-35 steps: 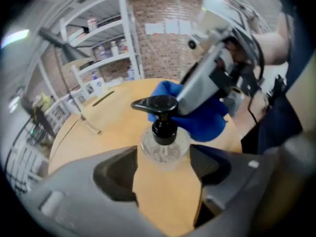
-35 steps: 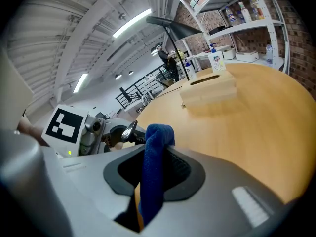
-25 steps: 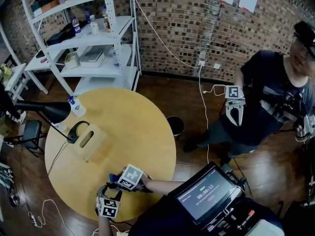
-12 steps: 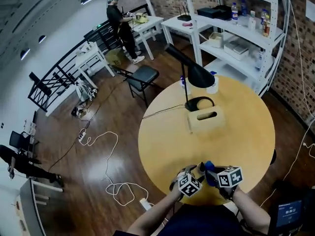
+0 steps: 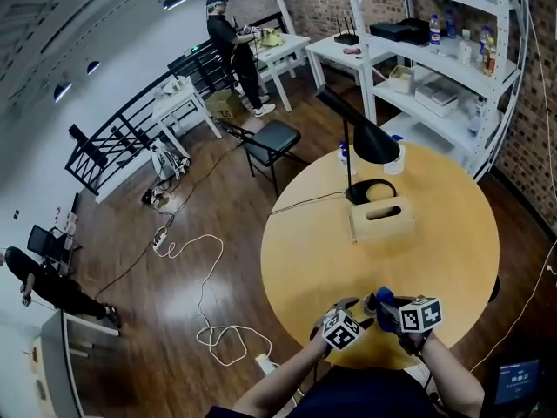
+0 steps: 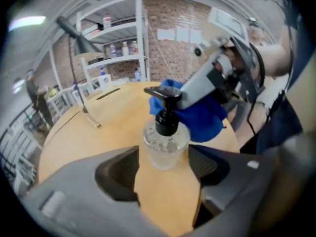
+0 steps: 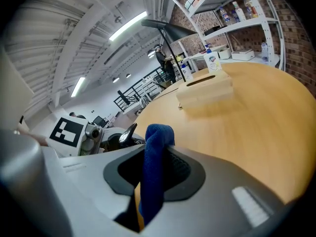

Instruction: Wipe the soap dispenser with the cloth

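My left hand-held gripper (image 5: 359,310) clasps the clear soap dispenser (image 6: 165,143) near the counter's (image 5: 444,259) six o'clock edge, its jaws opening slightly. My right hand-held gripper (image 5: 387,307) pinches the blue cloth (image 7: 155,167), which touches the dispenser's two o'clock side.

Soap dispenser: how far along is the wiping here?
Done: the right gripper is clamped on the blue cloth, and the soap dispenser sits between the fingers of the left gripper, which are opening slightly. In hand: the cloth is up against the black pump head. Left: the clear body shows no cloth on it, so most of the wiping seems still to come.
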A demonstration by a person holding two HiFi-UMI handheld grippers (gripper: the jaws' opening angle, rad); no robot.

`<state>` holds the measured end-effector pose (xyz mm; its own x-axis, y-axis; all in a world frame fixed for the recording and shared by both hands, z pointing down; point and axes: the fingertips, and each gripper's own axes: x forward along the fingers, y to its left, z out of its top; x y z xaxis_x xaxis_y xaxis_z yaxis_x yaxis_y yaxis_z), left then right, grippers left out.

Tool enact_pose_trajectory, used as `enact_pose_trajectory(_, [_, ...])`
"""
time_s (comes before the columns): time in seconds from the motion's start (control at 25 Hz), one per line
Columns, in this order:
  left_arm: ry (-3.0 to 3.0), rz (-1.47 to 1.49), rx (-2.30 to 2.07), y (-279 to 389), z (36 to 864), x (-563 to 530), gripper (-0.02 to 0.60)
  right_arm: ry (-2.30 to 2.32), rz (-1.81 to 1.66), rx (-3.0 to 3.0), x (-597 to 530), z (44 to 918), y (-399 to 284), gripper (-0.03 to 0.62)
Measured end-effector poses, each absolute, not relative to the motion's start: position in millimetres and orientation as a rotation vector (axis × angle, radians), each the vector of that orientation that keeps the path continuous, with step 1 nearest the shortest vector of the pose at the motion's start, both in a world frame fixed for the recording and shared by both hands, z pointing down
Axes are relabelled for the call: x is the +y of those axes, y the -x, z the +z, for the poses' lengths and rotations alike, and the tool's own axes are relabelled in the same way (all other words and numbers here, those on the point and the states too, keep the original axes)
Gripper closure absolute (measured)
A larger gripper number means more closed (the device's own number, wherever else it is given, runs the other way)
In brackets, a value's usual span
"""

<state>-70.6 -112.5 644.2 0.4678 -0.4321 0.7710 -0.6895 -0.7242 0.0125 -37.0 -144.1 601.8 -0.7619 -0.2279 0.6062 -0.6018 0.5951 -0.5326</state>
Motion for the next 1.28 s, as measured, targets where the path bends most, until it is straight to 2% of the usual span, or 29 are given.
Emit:
enact_pose_trajectory(0.08, [-2.396, 1.097, -0.990, 65.9, 638.0, -112.8, 0.256, -0.648, 1.041, -2.341, -136.5, 601.4, 35.9, 0.513])
enact_pose_trajectory(0.24, [-2.481, 1.242, -0.951, 56.6, 637.0, -120.8, 0.258, -0.610, 1.028, -2.331, -126.5, 600.2, 34.3, 0.513])
enact_pose_trajectory(0.6, [-2.711, 1.447, -0.496, 53.8, 640.0, -112.9, 0.259, -0.626, 1.043, -2.323, -150.9, 600.7, 38.5, 0.513])
enact_pose_trajectory(0.72, [-2.674, 1.446, -0.567, 57.0, 638.5, -114.0, 0.247, -0.619, 1.046, -2.330, -146.1, 600.2, 40.0, 0.513])
enact_pose_trajectory(0.84, [-2.490, 1.287, -0.800, 63.3, 632.8, -114.7, 0.238, -0.614, 1.064, -2.329, -136.8, 599.3, 36.3, 0.513])
enact_pose_trajectory(0.92, [-2.399, 1.234, -0.905, 62.8, 630.3, -114.3, 0.245, -0.614, 1.060, -2.327, -130.2, 599.5, 32.6, 0.513])
enact_pose_trajectory(1.0, [-2.397, 1.267, -0.923, 59.9, 631.0, -112.5, 0.285, -0.619, 1.047, -2.322, -124.8, 600.5, 31.2, 0.513])
enact_pose_trajectory(1.16, [-2.507, 1.367, -0.768, 62.7, 636.2, -106.8, 0.287, -0.616, 1.031, -2.310, -128.0, 604.9, 34.5, 0.513])
enact_pose_trajectory(1.28, [-2.613, 1.546, -0.642, 80.6, 632.0, -124.4, 0.291, -0.628, 1.032, -2.362, -161.5, 604.2, 47.4, 0.513])
